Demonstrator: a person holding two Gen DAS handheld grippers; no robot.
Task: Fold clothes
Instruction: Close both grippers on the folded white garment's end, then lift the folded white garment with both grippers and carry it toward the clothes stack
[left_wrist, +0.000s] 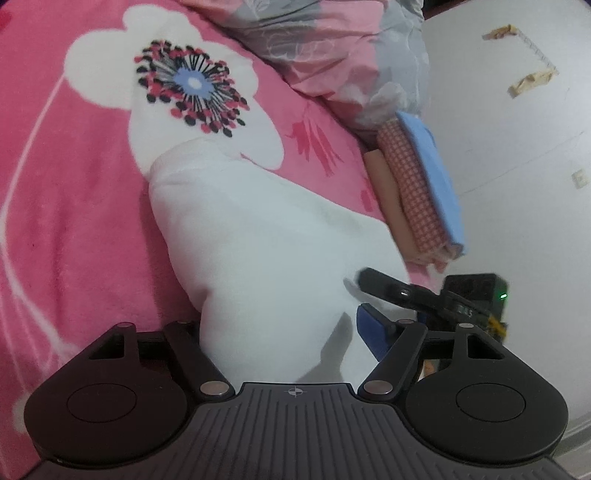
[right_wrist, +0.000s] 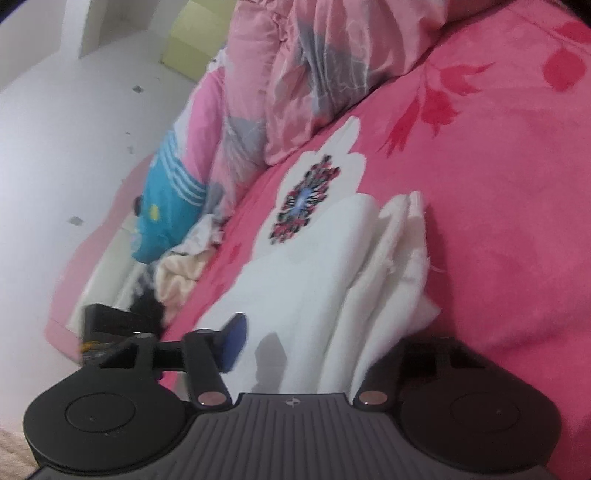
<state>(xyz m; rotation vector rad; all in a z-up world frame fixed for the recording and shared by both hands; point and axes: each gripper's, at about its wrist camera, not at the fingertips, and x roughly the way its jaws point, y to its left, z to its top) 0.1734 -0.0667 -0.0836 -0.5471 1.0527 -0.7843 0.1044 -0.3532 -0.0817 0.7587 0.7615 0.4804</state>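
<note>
White garment (left_wrist: 266, 258) lies folded on pink blanket (left_wrist: 74, 221), below its flower print (left_wrist: 190, 86). Left gripper (left_wrist: 284, 332) jaws spread wide over garment's near end. Right gripper (right_wrist: 295, 354) jaws spread too, layered edge between them. Folded stack (left_wrist: 421, 192) right of garment.

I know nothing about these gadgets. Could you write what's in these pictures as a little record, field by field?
Surface: pink flowered blanket
Garment being folded: white cloth, partly folded, layered edges showing in the right view
Left gripper: open, straddling the cloth's near end
Right gripper: open, the cloth between its fingers
Already folded: stack of checked and blue cloths by the wall
Waiting: heap of loose clothes
Behind: pink and grey quilt
</note>
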